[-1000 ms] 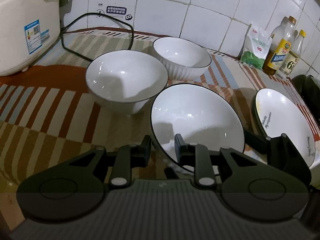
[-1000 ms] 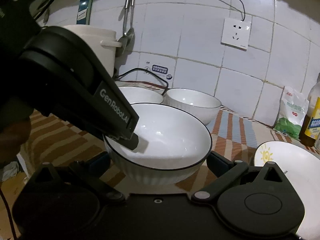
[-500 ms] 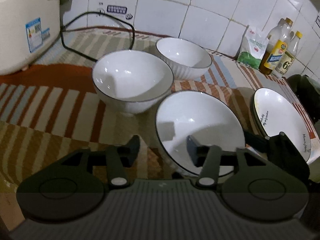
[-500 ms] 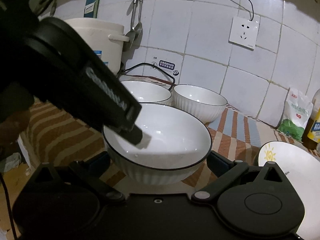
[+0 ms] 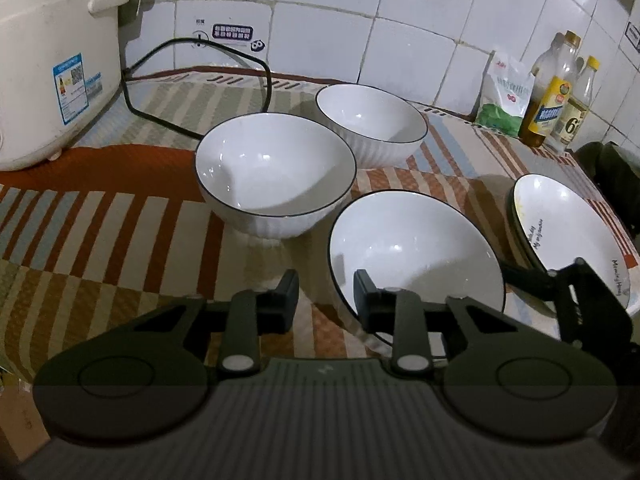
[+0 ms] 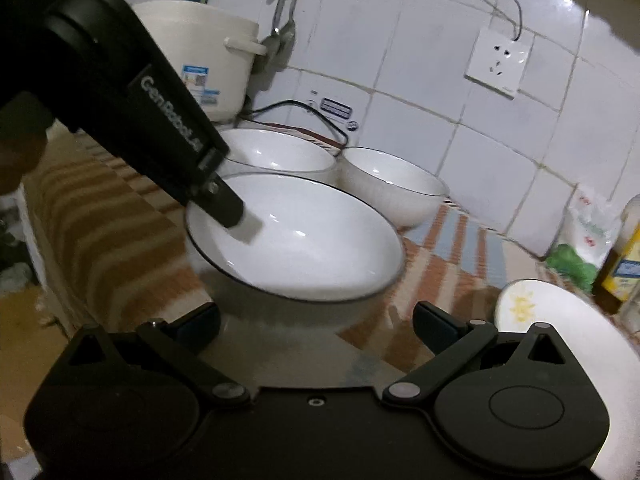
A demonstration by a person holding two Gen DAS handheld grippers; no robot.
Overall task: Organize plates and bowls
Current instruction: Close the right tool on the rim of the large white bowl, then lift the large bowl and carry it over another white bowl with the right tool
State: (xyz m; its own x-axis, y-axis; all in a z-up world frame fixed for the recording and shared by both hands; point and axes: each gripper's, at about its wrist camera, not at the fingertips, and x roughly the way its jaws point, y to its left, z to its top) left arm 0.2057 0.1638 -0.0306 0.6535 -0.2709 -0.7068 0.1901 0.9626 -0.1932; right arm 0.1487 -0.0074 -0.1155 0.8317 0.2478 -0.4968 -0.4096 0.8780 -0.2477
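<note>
- Left wrist view: nearest the lens, the left gripper (image 5: 326, 292) straddles the near rim of the shallow bowl (image 5: 416, 248), one finger inside the bowl and the other outside over the striped cloth (image 5: 100, 216). Its jaws are closing, but a gap shows at the rim, so the pads are not yet pressing on it.
- Right wrist view: the right gripper (image 6: 316, 320) stands with its jaws wide apart just short of the same bowl, holding nothing (the picture is somewhat blurred here).
- The bowl sits tilted on the cloth, near the front edge of the counter.
- Just beside it, to the right, lies the white plate (image 5: 568, 236).
- Farther back stand two deeper bowls: the nearer deep bowl (image 5: 276, 172) and, behind it, the far deep bowl (image 5: 372, 124), close together.
- At the back, the rice cooker (image 5: 52, 68) and bottles (image 5: 560, 92) line the tiled wall.
- Step in hand, I judge: taking hold of the shallow bowl by its rim. The next move calls for a firm pinch before any lift, then carrying it level to a stack.
</note>
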